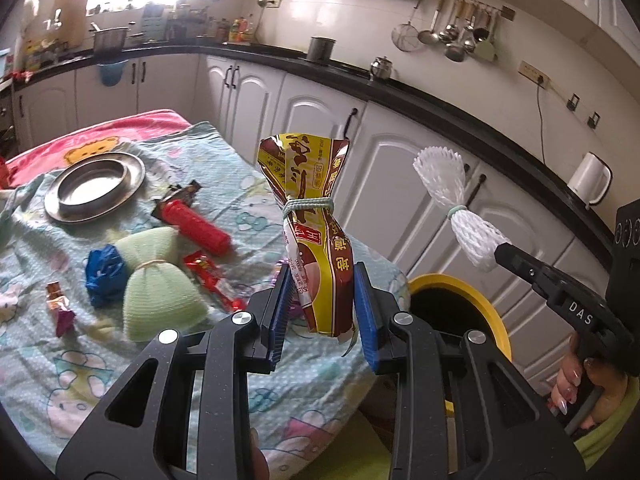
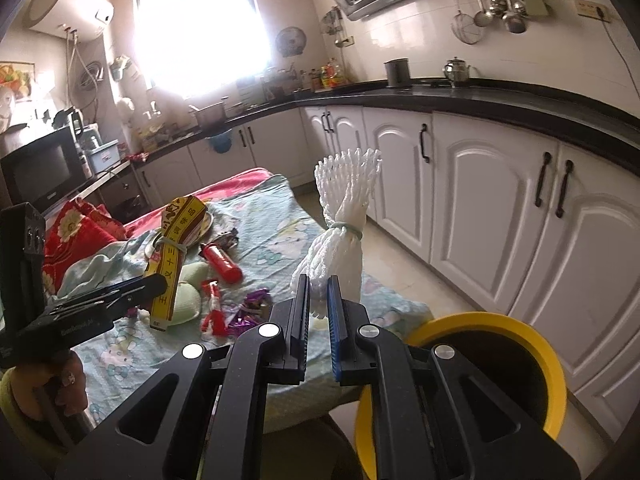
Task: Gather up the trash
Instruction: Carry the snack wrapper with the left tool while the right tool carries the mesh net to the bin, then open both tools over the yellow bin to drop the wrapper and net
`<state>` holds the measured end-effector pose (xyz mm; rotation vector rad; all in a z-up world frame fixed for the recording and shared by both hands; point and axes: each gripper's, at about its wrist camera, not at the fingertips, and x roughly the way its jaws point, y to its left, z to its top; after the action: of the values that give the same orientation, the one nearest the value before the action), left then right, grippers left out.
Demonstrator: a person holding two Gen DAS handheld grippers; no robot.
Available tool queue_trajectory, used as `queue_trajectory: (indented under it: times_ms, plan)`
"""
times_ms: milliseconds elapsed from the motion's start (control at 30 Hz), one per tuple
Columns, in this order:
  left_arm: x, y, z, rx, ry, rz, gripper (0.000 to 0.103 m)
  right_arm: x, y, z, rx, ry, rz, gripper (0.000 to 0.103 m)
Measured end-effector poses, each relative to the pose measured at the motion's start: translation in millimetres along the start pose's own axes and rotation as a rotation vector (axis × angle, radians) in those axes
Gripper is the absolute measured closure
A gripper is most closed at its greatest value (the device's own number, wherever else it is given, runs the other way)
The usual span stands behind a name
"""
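From the left wrist, our left tongs (image 1: 320, 304) clamp the yellow snack bag (image 1: 310, 232), standing upright above the surface's (image 1: 240, 392) edge; the yellow bin (image 1: 460, 284) lies just right, lower. From the right wrist, our right tongs (image 2: 318, 308) pinch the white foam net (image 2: 340, 220), also upright, nearer the bin, both pitched downward.

Daylight enters through the window (image 2: 200, 28), at eleven o'clock in the right wrist view, and is blown out to white there, with haze spilling over the nearby worktop (image 2: 224, 120). The left wrist view shows the same glare at its eleven o'clock. Wall tiles (image 1: 340, 12) carry soft sheen. Fisheye bending curves the cabinets (image 2: 480, 200) strongly; corners fall black. Near items are sharp; far clutter is soft.
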<state>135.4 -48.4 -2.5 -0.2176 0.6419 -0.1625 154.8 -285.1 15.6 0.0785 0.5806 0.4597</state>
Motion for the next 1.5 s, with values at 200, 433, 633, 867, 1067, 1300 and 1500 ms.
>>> queue_trajectory:
  times_ms: [200,433,633,867,1067,1300,1500]
  plan:
    - [8.3,-21.8,-3.5,0.042,0.016,-0.029,0.08,-15.4,-19.3,-6.6,0.047,-0.007,-0.039,0.094]
    - [17.5,-50.0,-10.2,0.104,0.035,-0.069,0.08,-29.0,-43.5,-15.7,0.09,-0.008,-0.085,0.094]
    - [27.7,-72.1,-18.7,0.157,0.06,-0.1,0.08,-39.4,-63.9,-28.1,0.12,0.0,-0.124,0.094]
    - [40.4,-94.0,-28.1,0.197,0.093,-0.134,0.08,-48.8,-88.4,-47.7,0.153,0.019,-0.179,0.094]
    - [54.4,-111.6,-38.4,0.229,0.13,-0.164,0.08,-50.8,-111.6,-68.0,0.185,0.051,-0.227,0.094]
    - [71.2,-130.2,-49.4,0.278,0.164,-0.192,0.079,-50.9,-130.0,-91.6,0.22,0.087,-0.244,0.094]
    - [88.0,-144.3,-60.5,0.312,0.205,-0.199,0.079,-47.1,-142.9,-104.2,0.248,0.114,-0.237,0.094]
